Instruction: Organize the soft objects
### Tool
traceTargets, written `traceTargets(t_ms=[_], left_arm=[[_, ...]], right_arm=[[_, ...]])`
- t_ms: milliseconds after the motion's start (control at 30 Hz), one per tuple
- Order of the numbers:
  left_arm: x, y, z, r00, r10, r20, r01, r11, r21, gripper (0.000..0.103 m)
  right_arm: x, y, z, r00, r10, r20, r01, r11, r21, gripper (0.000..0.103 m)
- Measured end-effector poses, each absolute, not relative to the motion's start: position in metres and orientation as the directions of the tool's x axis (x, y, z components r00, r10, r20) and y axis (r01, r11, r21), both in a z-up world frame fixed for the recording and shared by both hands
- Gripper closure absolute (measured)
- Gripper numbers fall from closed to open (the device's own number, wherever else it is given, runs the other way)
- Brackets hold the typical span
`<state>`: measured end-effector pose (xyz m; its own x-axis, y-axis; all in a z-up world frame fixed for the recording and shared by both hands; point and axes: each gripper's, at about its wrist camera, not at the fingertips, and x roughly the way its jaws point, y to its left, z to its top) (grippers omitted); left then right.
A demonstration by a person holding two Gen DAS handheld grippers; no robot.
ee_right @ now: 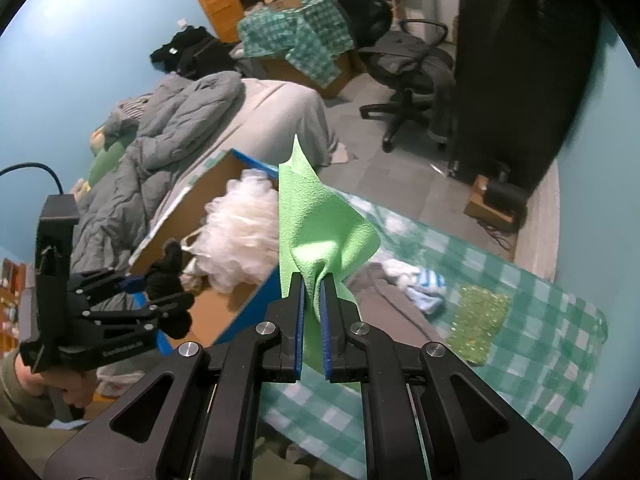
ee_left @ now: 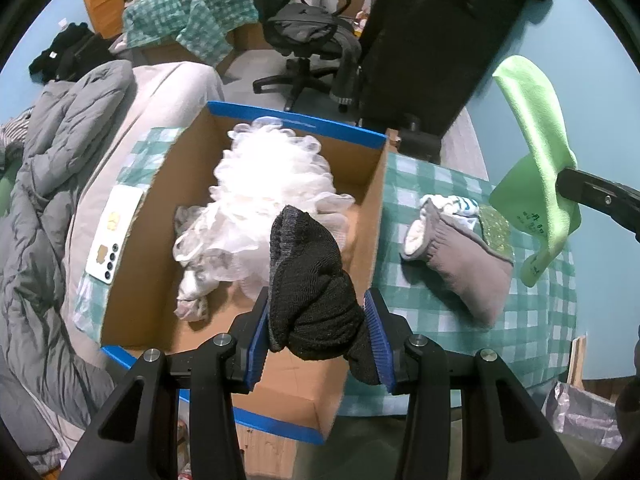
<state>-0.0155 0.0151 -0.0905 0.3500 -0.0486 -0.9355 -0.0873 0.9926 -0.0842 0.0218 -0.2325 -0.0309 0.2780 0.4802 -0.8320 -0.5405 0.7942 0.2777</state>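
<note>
My left gripper [ee_left: 316, 320] is shut on a black knitted sock [ee_left: 312, 280] and holds it over the near end of an open cardboard box [ee_left: 140, 248] with blue-taped edges. A white mesh bath pouf [ee_left: 264, 196] lies inside the box. My right gripper [ee_right: 312, 292] is shut on a light green cloth [ee_right: 316, 224], held up in the air right of the box; the cloth also shows in the left wrist view [ee_left: 536, 152]. The left gripper with the sock shows in the right wrist view [ee_right: 160, 292].
On the green checked cloth [ee_left: 432, 288] right of the box lie a grey sock [ee_left: 460, 256], a white-and-blue striped sock [ee_left: 456, 204] and a glittery green scrubber [ee_right: 480, 320]. A white phone [ee_left: 112, 236] lies left of the box. A grey duvet [ee_left: 44, 208] and an office chair [ee_left: 308, 40] stand beyond.
</note>
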Motion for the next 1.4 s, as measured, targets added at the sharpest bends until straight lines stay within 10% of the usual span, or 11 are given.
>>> traceTargets(t_ms=[1400], left_arm=[[-0.010, 0.118, -0.130, 0.287, -0.036, -0.957, -0.170, 0.982, -0.088, 0.057]], right_arm=[[0.012, -0.065, -0.076, 0.062, 0.551, -0.832, -0.639, 0.662, 0.391, 0.096]])
